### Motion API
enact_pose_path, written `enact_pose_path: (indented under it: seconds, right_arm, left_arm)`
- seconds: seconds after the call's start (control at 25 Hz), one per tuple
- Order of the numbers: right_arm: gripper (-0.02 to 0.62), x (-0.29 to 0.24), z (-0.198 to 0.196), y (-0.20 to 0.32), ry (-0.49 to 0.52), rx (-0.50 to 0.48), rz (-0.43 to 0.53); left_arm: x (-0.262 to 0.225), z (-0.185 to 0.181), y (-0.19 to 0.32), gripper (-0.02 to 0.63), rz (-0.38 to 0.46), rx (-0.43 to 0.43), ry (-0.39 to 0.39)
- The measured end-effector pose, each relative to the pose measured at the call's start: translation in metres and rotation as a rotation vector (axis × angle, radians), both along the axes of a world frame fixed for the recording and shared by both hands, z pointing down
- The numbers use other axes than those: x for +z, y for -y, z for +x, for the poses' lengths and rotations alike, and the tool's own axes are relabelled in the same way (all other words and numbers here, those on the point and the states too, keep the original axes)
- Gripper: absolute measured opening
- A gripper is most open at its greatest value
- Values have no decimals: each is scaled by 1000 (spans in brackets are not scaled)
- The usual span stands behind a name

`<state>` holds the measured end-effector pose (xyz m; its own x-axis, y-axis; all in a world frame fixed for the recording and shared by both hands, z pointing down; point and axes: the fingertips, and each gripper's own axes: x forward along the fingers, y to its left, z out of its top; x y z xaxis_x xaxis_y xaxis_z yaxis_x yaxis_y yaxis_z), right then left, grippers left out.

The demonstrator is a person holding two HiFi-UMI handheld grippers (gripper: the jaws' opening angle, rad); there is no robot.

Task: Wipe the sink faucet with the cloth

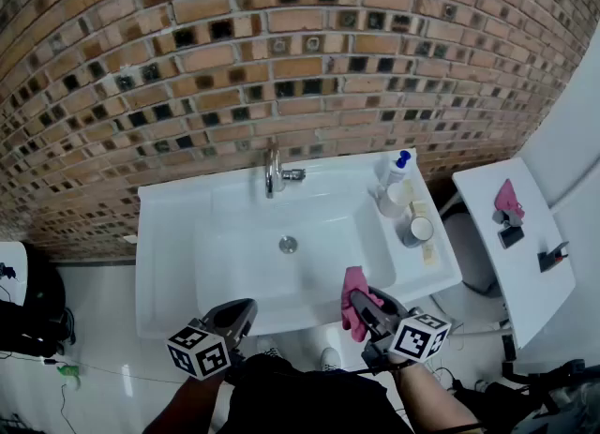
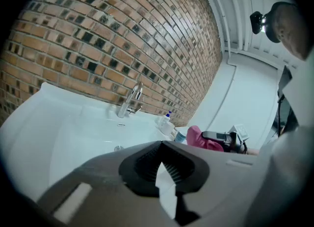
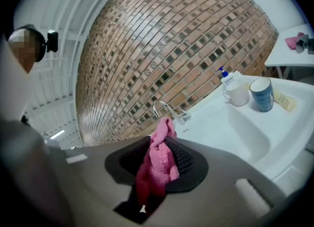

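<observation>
one soft pink knitted cloth (image 3: 156, 167) is clamped in the right gripper (image 3: 158, 145). it looks light and floppy, so it is best kept pinched mid-bunch. the curved chrome faucet (image 3: 166, 108) stands well ahead, across the open white sink basin (image 1: 169, 235), with mugs (image 3: 261, 93) off to the right. the left gripper (image 2: 166, 169) is nearly closed and empty.

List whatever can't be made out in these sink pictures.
Pump bottle label: too small in the head view and right gripper view.
Things on the side table: tiny in the head view, cut by the right gripper view's edge.
Sink front rim: head view, partly covered by the right gripper and cloth.
Faucet dirt or wetness: too small everywhere.
</observation>
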<state>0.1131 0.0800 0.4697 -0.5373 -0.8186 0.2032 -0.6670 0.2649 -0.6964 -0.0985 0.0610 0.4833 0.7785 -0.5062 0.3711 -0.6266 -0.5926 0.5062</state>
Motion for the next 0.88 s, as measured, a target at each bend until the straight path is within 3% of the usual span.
enact_pose_path:
  seconds: [0.44, 0.52, 0.6, 0.68, 0.8, 0.88]
  right_arm:
    - [100, -12, -26, 90, 38, 112, 61]
    - [100, -12, -26, 107, 128, 128, 55]
    - [100, -11, -24, 126, 303, 128, 54]
    - [101, -6, -20, 151, 400, 120, 57]
    - [100, 19, -8, 187, 400, 121, 14]
    - [100, 52, 10, 207, 305, 154, -77]
  left_arm:
    - [8, -52, 53, 5, -11, 104, 18]
    - [16, -59, 59, 5, -41, 113, 25]
    - [23, -62, 62, 5, -72, 105, 26]
    - [26, -60, 69, 5, -75, 96, 34]
    - [23, -52, 79, 5, -77, 76, 34]
    - [22, -44, 79, 5, -85, 68, 38]
